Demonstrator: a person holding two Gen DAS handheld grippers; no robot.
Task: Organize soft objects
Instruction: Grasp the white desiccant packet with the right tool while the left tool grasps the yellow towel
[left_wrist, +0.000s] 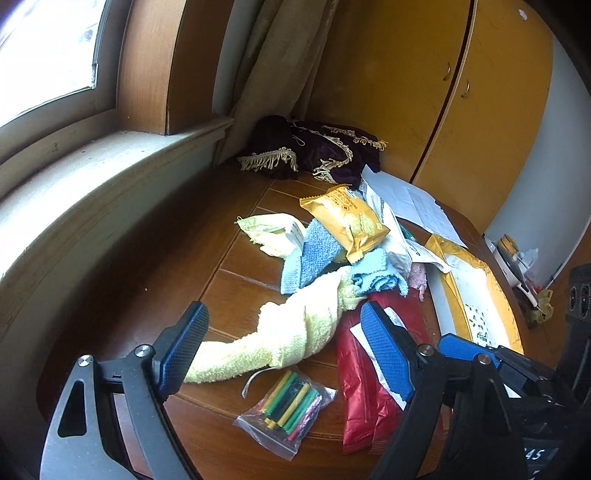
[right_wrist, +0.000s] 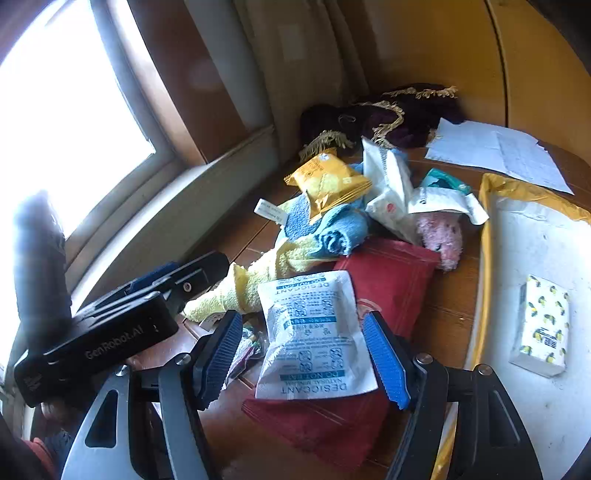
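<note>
One yellow towel (left_wrist: 291, 332) between left tool (left_wrist: 284, 350) (agape).

Both wrist cameras look down closely, sharing the yellow towel (left_wrist: 291, 332) pile.

Black gripper (right_wrist: 303, 360) frames, blue ribbed pads (right_wrist: 386, 360).

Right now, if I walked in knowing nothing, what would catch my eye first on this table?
Probably the long pale yellow towel, twisted like a rope across the wooden table and running up between the open left gripper fingers. Next, the white desiccant packet lying on a red pouch, framed by the open right gripper. Behind sits a jumble of blue cloths and a gold snack bag.
</note>
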